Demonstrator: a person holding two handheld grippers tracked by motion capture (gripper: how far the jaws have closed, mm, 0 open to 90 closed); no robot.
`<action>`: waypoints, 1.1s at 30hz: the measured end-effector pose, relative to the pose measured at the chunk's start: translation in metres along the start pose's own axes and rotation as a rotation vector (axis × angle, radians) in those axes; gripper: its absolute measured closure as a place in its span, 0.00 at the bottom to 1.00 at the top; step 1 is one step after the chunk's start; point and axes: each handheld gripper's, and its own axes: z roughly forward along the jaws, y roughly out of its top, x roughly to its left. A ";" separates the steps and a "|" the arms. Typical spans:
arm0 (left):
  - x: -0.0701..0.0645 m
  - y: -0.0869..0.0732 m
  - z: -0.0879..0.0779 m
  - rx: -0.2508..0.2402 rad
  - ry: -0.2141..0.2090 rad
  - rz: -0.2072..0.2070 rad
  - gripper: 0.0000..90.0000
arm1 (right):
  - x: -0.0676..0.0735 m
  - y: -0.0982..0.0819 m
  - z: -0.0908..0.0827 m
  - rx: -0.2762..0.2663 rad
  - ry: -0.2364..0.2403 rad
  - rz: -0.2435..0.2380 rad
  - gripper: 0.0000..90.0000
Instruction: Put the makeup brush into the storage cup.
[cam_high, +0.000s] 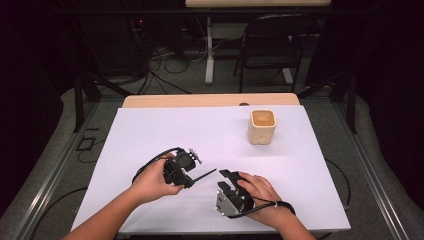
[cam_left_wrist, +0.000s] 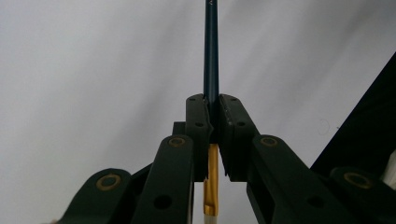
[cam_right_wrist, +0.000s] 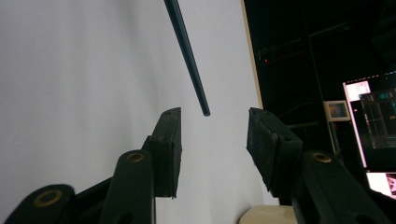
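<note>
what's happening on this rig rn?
A person works two handheld grippers over a white table. The left gripper is shut on a thin dark stick with a gold band, pointing it at the right gripper. The right gripper's jaws stand open just short of the stick's tip. A beige cup sits farther back, untouched.
</note>
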 end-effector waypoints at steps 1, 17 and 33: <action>0.000 0.000 0.000 0.000 0.000 0.001 0.92 | 0.001 0.000 0.000 0.006 -0.008 -0.006 0.62; -0.007 0.003 0.004 0.004 -0.009 0.023 0.92 | 0.007 0.003 0.000 -0.019 -0.029 -0.050 0.66; -0.014 0.005 0.007 0.009 -0.021 0.045 0.92 | 0.015 0.005 0.000 -0.016 -0.035 -0.076 0.68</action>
